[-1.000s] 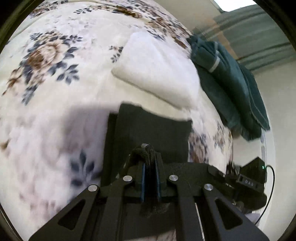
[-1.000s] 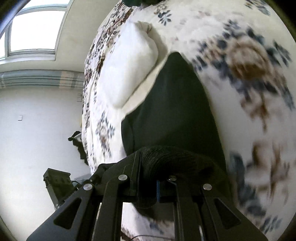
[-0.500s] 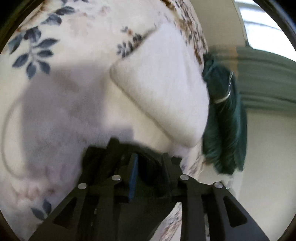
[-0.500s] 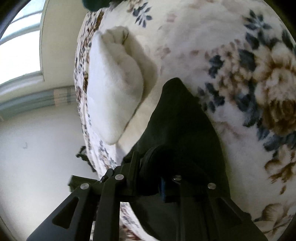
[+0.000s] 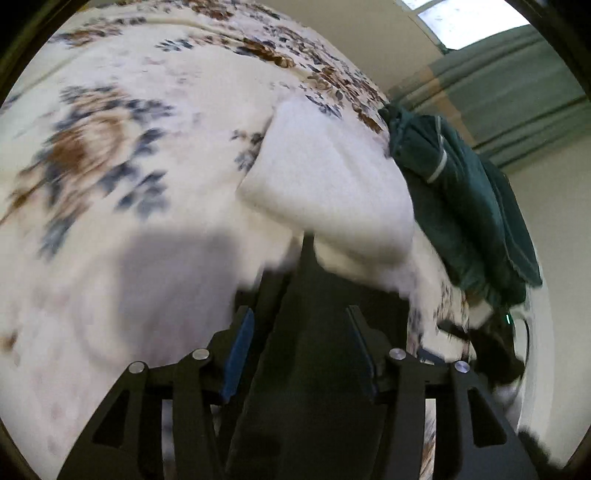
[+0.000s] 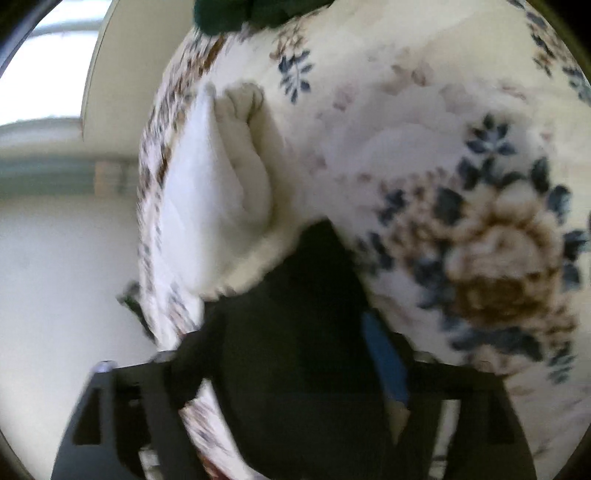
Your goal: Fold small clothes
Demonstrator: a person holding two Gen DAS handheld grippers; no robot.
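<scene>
A dark folded garment (image 5: 314, 354) lies on the floral blanket (image 5: 110, 184), right under both grippers; it also shows in the right wrist view (image 6: 295, 332). My left gripper (image 5: 301, 325) is open, its blue-padded fingers spread to either side of the garment. My right gripper (image 6: 291, 339) is open too, one blue pad showing at the right, the left finger blurred. A folded white garment (image 5: 332, 192) lies just beyond the dark one, also in the right wrist view (image 6: 214, 192).
A dark green garment pile (image 5: 465, 206) lies at the far bed edge beyond the white one; it shows at the top of the right wrist view (image 6: 236, 11). A black device (image 5: 495, 347) with a cable sits off the bed's right side. Wall and curtain behind.
Both grippers were shut on the dark garment's edge a second ago. They have opened and let it go; it now lies flat on the blanket near the white garment.
</scene>
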